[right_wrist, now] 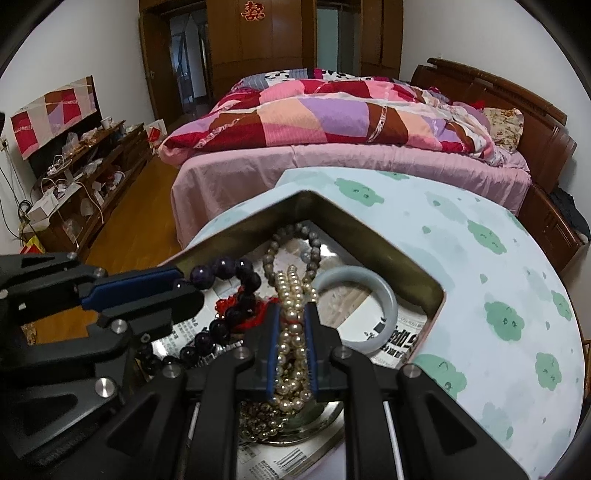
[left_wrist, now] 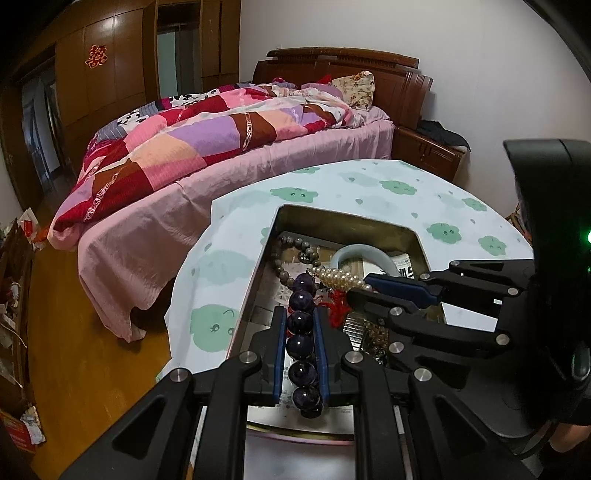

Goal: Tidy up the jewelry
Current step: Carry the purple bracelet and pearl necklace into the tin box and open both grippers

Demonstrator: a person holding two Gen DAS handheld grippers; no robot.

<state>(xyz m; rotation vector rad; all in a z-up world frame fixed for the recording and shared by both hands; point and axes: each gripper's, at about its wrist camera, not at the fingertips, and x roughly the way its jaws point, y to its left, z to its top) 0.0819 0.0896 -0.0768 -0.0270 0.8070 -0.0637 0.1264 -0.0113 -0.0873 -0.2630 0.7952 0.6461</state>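
Bangle (right_wrist: 373, 314) in tin (right_wrist: 417, 275), beside pearls (right_wrist: 293, 295)

A red double-happiness character (囍) (left_wrist: 95, 56) is seen fixed to a brown wooden wardrobe door (left_wrist: 110, 66); the same sign (right_wrist: 253, 10) is shown in the right wrist view. Black printed characters are borne by the newspaper sheet (right_wrist: 397, 341) lining the metal tray (right_wrist: 424, 275), too blurred and cropped to be read. No other text is legible.
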